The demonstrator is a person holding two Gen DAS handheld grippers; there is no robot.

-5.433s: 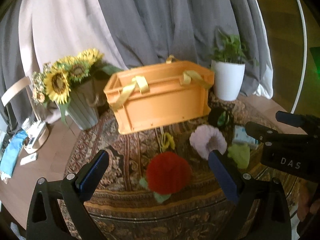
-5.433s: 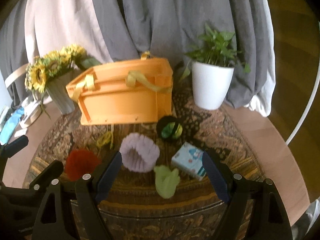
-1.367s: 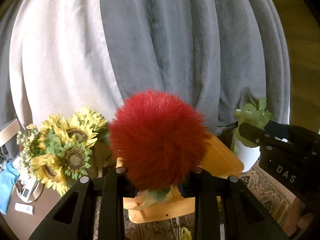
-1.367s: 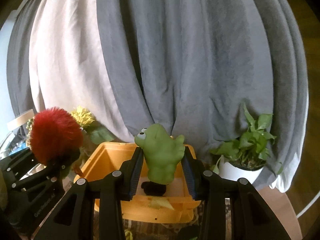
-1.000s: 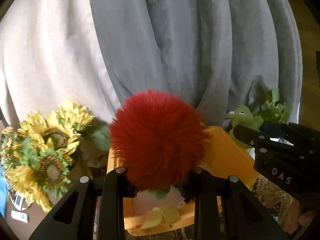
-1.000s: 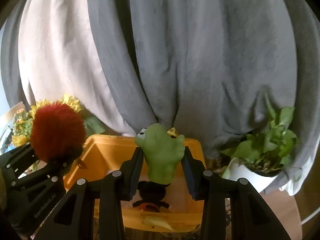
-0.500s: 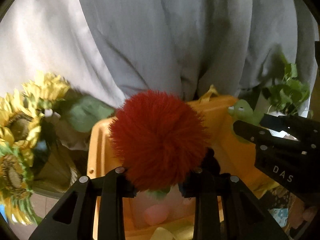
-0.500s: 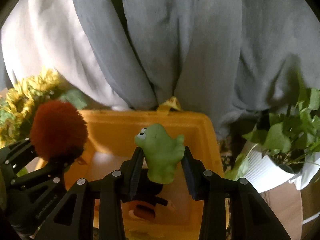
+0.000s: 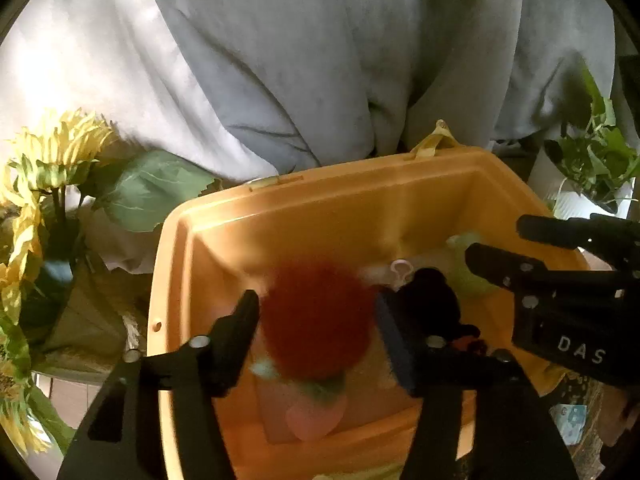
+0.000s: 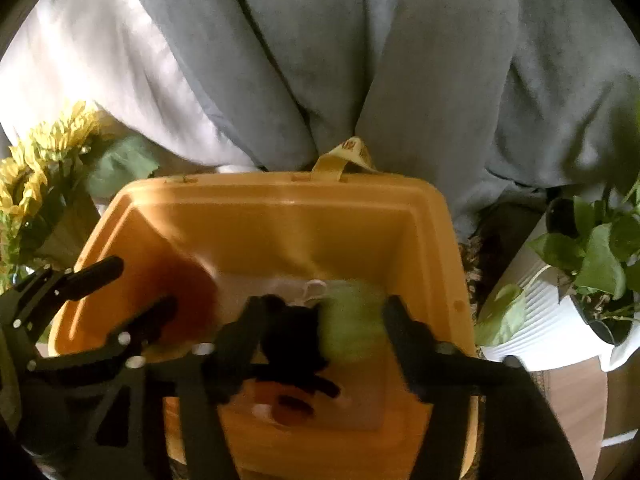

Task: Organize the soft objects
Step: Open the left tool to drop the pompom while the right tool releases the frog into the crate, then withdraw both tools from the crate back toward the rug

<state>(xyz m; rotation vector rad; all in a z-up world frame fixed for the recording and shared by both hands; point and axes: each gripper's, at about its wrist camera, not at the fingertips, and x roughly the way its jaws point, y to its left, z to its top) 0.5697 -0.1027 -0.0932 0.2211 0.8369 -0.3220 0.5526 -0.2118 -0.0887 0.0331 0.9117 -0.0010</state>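
Note:
Both grippers hover over the open orange crate [image 9: 320, 184], also in the right wrist view [image 10: 280, 188]. My left gripper [image 9: 316, 312] is open; the red fluffy pompom [image 9: 316, 316] is blurred between its fingers, dropping into the crate. My right gripper [image 10: 320, 320] is open; the green soft toy [image 10: 352, 332] is blurred between its fingers, falling loose. A black plush toy [image 10: 296, 340] and a pink soft object [image 9: 316, 420] lie inside the crate. The pompom also shows in the right wrist view [image 10: 188, 296].
Sunflowers in a vase [image 9: 36, 216] stand left of the crate. A potted plant in a white pot [image 10: 576, 308] stands to its right. Grey and white curtains [image 9: 320, 60] hang behind. A patterned rug [image 9: 580, 412] lies under the crate.
Both grippers moved forward and tilted down over the crate, then opened. The red pompom and the green toy have been let go and are dropping into the crate.

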